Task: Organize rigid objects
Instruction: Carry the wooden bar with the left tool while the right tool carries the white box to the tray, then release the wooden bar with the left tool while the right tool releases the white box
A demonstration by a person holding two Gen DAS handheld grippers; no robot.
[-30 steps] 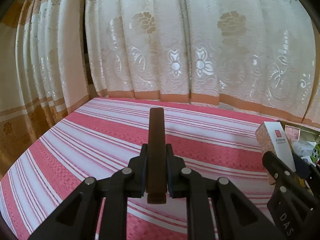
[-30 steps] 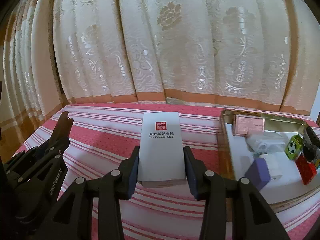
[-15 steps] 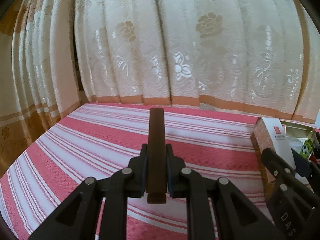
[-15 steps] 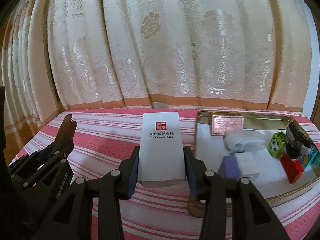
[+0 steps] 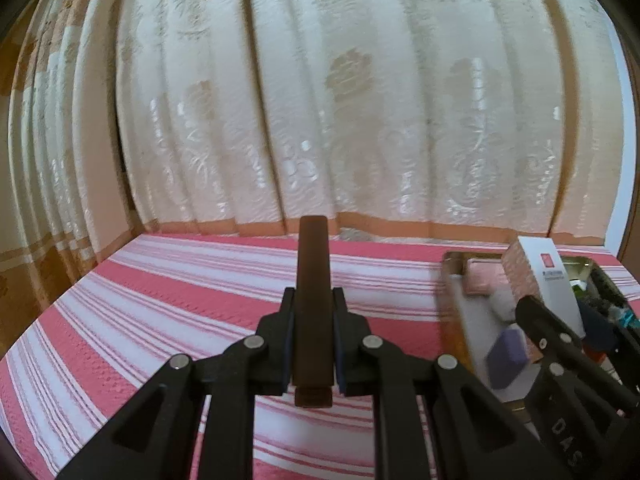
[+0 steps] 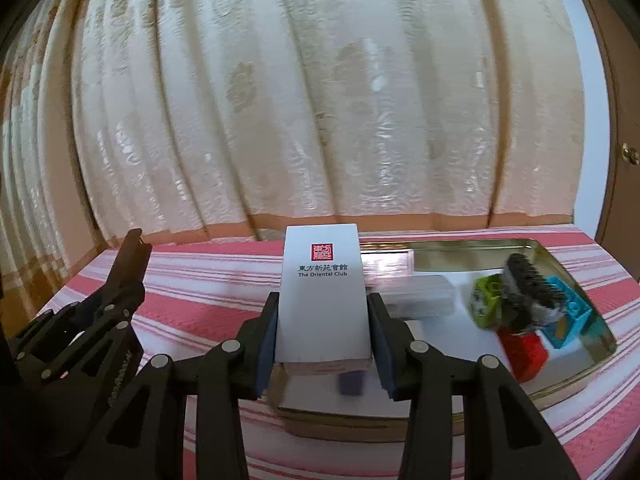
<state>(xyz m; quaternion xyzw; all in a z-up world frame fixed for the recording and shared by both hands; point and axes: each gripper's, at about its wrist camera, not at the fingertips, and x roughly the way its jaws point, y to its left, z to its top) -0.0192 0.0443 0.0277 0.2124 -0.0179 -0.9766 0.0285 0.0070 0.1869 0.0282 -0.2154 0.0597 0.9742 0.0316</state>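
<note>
My left gripper (image 5: 313, 304) is shut on a dark brown flat bar (image 5: 313, 280) that sticks out forward above the striped cloth. My right gripper (image 6: 323, 320) is shut on a white box (image 6: 322, 292) printed with a red seal and "The Oriental Club"; the same white box (image 5: 548, 280) shows at the right of the left wrist view. The box hangs over the left end of a gold metal tray (image 6: 560, 246). In the tray lie a red brick (image 6: 524, 354), a blue brick (image 6: 572, 320), a green cube (image 6: 486, 304), a black brush (image 6: 532, 284), a clear case (image 6: 420, 294) and a purple block (image 6: 352, 384).
A pink and white striped cloth (image 5: 160, 300) covers the table. Cream patterned curtains (image 6: 320, 120) hang close behind its far edge. A brown door (image 6: 624, 140) stands at the far right. The left gripper's black body (image 6: 80, 320) sits left of the box.
Both grippers have moved to the right with their loads. The tray has slid toward the middle of both views, and the white box now hangs over the tray's left end.
</note>
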